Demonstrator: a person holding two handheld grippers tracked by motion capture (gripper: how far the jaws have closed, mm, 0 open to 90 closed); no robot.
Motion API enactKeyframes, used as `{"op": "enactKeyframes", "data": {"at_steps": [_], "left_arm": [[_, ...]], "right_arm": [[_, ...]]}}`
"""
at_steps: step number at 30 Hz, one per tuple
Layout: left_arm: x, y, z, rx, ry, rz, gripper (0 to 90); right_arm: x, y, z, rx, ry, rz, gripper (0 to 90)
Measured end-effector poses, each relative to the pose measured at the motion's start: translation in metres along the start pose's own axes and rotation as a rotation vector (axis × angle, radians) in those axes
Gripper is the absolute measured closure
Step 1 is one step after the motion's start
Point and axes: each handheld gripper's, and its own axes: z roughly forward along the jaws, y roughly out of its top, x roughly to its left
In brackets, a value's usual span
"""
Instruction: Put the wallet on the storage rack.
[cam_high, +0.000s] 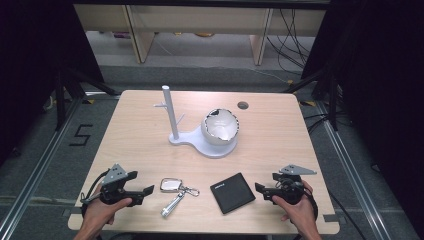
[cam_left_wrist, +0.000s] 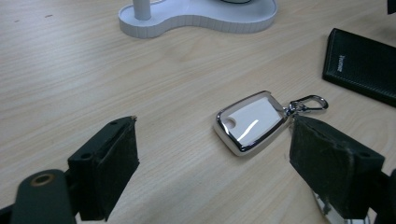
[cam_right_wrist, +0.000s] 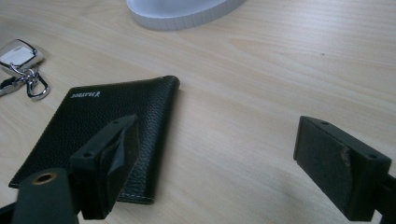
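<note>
Key fob (cam_left_wrist: 250, 122) lies ahead of left hand-held gripper (cam_left_wrist: 212, 163).

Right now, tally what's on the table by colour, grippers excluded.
White: 2, the stand with its post and the cracked eggshell-shaped bowl on its base.
Silver: 1, the key fob with its clip and metal keychain piece.
Black: 1, the leather wallet.
Total: 4.

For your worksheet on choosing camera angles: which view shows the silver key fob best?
The left gripper view: the key fob lies close and sharp, its clip visible. The high view shows it small, between both grippers. The right gripper view catches it at the left edge, cut off.
</note>
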Motion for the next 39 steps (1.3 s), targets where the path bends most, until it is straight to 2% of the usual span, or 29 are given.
{"op": "enactKeyframes", "data": {"at_steps": [2, 4, 6, 8, 9, 11, 13, 15, 16, 17, 18, 19, 20, 22, 23, 24, 25, 26, 28, 29, 30, 31, 33, 34, 35, 37, 39], "left_arm": [[-0.001, 0.0, 0.001, -0.006, -0.005, -0.002, 15.0], [-0.002, 0.0, 0.001, 0.009, -0.002, 0.018, 15.0], [-0.002, 0.0, 0.002, 0.014, -0.003, 0.02, 15.0], [-0.003, 0.0, 0.002, 0.009, -0.003, 0.019, 15.0], [-0.004, 0.001, 0.002, 0.0, -0.005, 0.005, 15.0], [-0.006, 0.001, 0.001, 0.0, -0.01, 0.015, 15.0], [-0.013, 0.003, 0.003, -0.011, -0.038, 0.024, 15.0], [-0.021, 0.004, 0.004, -0.022, -0.066, 0.007, 15.0], [-0.021, 0.004, 0.004, -0.022, -0.066, 0.007, 15.1], [-0.026, 0.005, 0.005, -0.029, -0.092, 0.01, 15.1], [-0.031, 0.007, 0.006, -0.034, -0.101, 0.012, 15.5], [-0.035, 0.008, 0.007, -0.033, -0.112, 0.02, 16.4], [-0.04, 0.009, 0.008, -0.037, -0.123, 0.016, 19.8], [-0.046, 0.01, 0.012, -0.032, -0.159, 0.015, 21.5], [-0.05, 0.011, 0.014, -0.028, -0.169, 0.014, 22.8], [-0.052, 0.011, 0.016, -0.029, -0.173, 0.02, 22.8], [-0.057, 0.012, 0.019, -0.022, -0.181, 0.03, 24.6], [-0.063, 0.012, 0.025, -0.017, -0.196, 0.046, 28.3], [-0.068, 0.013, 0.029, -0.014, -0.207, 0.053, 29.2], [-0.075, 0.014, 0.033, 0.002, -0.226, 0.073, 34.9], [-0.075, 0.014, 0.033, 0.002, -0.226, 0.073, 36.2], [-0.082, 0.015, 0.039, 0.018, -0.235, 0.117, 39.7], [-0.086, 0.016, 0.041, 0.02, -0.249, 0.118, 46.0], [-0.093, 0.017, 0.047, 0.035, -0.261, 0.138, 48.2], [-0.093, 0.017, 0.047, 0.035, -0.261, 0.138, 50.2], [-0.104, 0.019, 0.058, 0.052, -0.278, 0.166, 53.5], [-0.11, 0.02, 0.064, 0.068, -0.287, 0.194, 55.5]], "right_arm": [[0.001, 0.0, 0.001, 0.001, 0.018, 0.011, 15.5], [0.003, 0.0, 0.0, -0.002, 0.014, 0.02, 15.5], [0.003, 0.0, 0.0, 0.0, 0.015, 0.004, 15.5], [0.004, 0.0, 0.0, -0.008, 0.016, 0.009, 15.6], [0.004, 0.0, 0.0, -0.008, 0.016, 0.008, 15.6], [0.004, 0.001, 0.0, -0.01, 0.018, 0.01, 15.7], [0.004, 0.001, 0.001, -0.006, 0.013, 0.006, 17.6], [0.005, 0.001, 0.0, 0.006, 0.031, 0.017, 18.3], [0.005, 0.001, 0.0, 0.006, 0.031, 0.017, 18.3], [0.005, 0.001, 0.0, 0.008, 0.035, 0.022, 19.0], [0.005, 0.001, -0.001, 0.017, 0.038, 0.029, 20.2], [0.005, 0.001, -0.001, 0.009, 0.04, 0.022, 21.1], [0.005, 0.001, 0.001, 0.006, 0.046, 0.042, 21.6], [0.003, 0.001, 0.0, -0.001, 0.059, 0.024, 21.9], [0.005, 0.001, 0.0, -0.006, 0.078, 0.073, 22.8], [0.005, 0.001, 0.0, -0.006, 0.078, 0.073, 22.8], [0.002, 0.002, -0.001, -0.012, 0.072, 0.04, 23.0], [0.005, 0.002, -0.001, -0.013, 0.097, 0.079, 23.7], [0.005, 0.003, -0.001, -0.014, 0.096, 0.079, 23.9], [0.004, 0.004, -0.001, -0.012, 0.092, 0.038, 24.3], [0.004, 0.004, -0.001, -0.011, 0.085, 0.035, 24.5], [0.008, 0.004, 0.0, 0.001, 0.114, 0.078, 24.7], [0.009, 0.004, 0.001, -0.009, 0.124, 0.081, 25.0], [0.008, 0.005, 0.003, -0.007, 0.137, 0.048, 25.7], [0.008, 0.005, 0.003, -0.007, 0.137, 0.048, 25.7], [0.012, 0.006, 0.006, 0.005, 0.129, 0.04, 26.8], [0.016, 0.007, 0.007, 0.028, 0.151, 0.072, 27.1]]}}
